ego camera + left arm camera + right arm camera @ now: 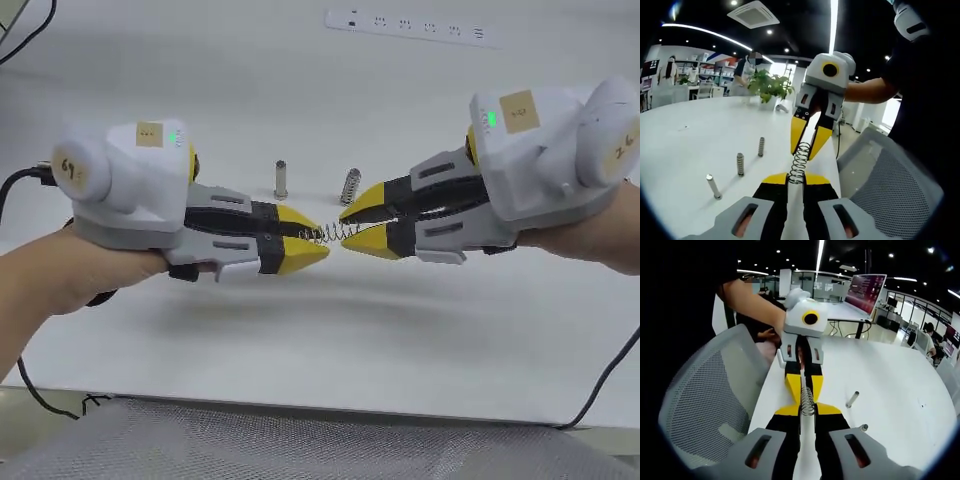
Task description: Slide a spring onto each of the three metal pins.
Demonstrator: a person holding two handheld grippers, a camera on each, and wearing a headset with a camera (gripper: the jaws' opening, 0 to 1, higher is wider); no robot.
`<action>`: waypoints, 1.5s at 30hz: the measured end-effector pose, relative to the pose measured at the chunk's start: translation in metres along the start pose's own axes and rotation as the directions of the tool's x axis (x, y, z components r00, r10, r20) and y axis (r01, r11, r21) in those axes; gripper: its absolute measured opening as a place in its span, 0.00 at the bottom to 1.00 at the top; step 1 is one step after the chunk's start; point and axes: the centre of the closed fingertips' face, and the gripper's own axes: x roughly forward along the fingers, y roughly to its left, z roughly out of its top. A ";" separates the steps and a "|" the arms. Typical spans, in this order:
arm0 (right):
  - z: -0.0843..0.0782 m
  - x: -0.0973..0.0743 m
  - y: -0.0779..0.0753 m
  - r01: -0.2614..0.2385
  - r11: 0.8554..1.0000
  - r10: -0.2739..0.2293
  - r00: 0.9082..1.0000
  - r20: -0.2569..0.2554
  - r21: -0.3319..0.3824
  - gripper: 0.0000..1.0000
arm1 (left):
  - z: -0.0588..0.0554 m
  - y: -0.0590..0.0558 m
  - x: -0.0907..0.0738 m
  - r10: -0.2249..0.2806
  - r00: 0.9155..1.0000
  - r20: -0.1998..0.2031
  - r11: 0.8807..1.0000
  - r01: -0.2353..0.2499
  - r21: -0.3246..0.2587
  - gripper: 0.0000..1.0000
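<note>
"Gripping one spring (pixel 800 161) from both ends: the left gripper (pixel 323 240) has its jaws pinched onto one end, and the right gripper (pixel 344 229) is narrowed to the coil's width on the other. It hangs in the air between them, over the table's near side."

"And the score?"

"The near sprung pin (pixel 740 164) and the far sprung pin (pixel 761 146) each wear a coil; the bare pin (pixel 713 186) stands at the end of the row, well apart from the grippers."

"So this is the last one, by my reckoning (a re-grip, I'd guess). Next, one gripper lets go and the other tips the coil upright over that pin's top — small target."

"Smooth white tabletop (pixel 400 330), power strip (pixel 410 25) at the far edge, mesh chair (pixel 705 400) close by — open-plan office behind."
</note>
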 end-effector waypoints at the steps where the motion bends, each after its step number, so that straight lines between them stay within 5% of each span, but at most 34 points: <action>1: 0.002 0.000 0.000 -0.001 1.000 0.001 1.000 0.007 0.005 0.07 | 0.000 0.000 0.000 0.002 1.000 -0.003 1.000 -0.002 0.003 0.03; 18: 0.038 0.010 -0.002 0.008 0.998 -0.017 0.986 0.167 0.059 0.07 | 0.003 -0.001 0.007 0.004 1.000 0.002 0.999 -0.004 0.031 0.03; 35: 0.037 0.008 -0.006 0.022 0.990 -0.053 0.973 0.225 0.138 0.07 | 0.006 0.002 0.006 0.006 1.000 -0.002 0.999 -0.006 0.036 0.03; 45: 0.037 0.006 -0.004 0.034 0.992 -0.062 0.971 0.229 0.123 0.07 | 0.006 0.000 0.007 0.008 1.000 -0.002 0.999 -0.008 0.038 0.03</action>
